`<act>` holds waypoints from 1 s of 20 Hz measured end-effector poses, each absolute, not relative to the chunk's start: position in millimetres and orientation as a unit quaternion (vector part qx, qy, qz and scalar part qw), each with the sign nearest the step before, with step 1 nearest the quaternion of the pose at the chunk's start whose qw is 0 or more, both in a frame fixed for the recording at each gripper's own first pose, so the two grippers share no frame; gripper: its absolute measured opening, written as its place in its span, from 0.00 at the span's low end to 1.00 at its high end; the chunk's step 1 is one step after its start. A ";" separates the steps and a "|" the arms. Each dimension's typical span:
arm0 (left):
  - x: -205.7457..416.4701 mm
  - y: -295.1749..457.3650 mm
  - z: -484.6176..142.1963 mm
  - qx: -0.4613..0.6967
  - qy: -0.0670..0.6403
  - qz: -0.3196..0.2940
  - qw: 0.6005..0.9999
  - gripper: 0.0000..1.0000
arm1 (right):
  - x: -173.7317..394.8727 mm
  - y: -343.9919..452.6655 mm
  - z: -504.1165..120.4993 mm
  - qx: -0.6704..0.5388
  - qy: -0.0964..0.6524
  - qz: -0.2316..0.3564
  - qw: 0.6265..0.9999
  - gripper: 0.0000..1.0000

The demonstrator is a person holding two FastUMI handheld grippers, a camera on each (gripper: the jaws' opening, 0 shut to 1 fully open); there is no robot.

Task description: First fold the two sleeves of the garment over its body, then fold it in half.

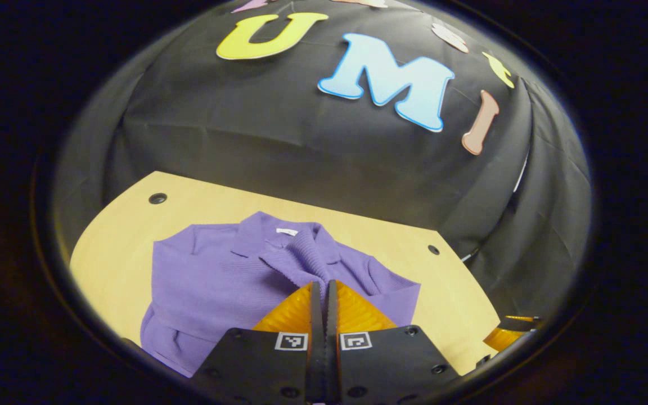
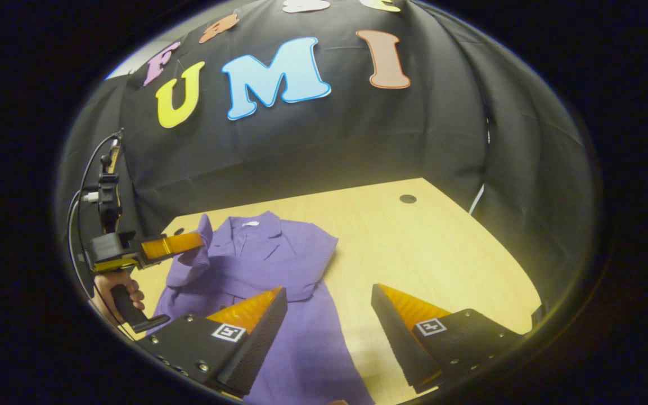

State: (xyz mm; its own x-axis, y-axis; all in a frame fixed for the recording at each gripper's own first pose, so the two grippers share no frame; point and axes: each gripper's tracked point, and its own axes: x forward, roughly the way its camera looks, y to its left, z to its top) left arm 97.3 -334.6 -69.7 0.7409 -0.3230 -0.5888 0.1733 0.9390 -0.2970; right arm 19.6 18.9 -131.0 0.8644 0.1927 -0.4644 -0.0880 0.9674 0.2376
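A purple collared garment point(image 1: 217, 281) lies flat on the wooden table point(image 1: 116, 247), collar toward the booth wall. My left gripper point(image 1: 324, 287) is shut on a ribbed sleeve point(image 1: 301, 261) and holds it lifted above the garment's body. In the right gripper view this left gripper point(image 2: 200, 241), held by a hand point(image 2: 118, 292), pinches the sleeve point(image 2: 197, 259) up over the garment's point(image 2: 301, 337) left side. My right gripper point(image 2: 328, 301) stands open above the garment's right edge and lower body, with nothing between its fingers.
The table point(image 2: 442, 253) has bare wood to the right of the garment and small round holes point(image 2: 408, 198) near its far corners. Black cloth walls close the booth behind and at both sides. A cable point(image 2: 79, 197) hangs from the left gripper.
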 end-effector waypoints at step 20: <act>76.2 -408.9 -79.0 0.014 0.289 -0.217 0.932 0.40 | -7.2 -7.3 -138.3 0.055 0.234 0.064 0.969 0.94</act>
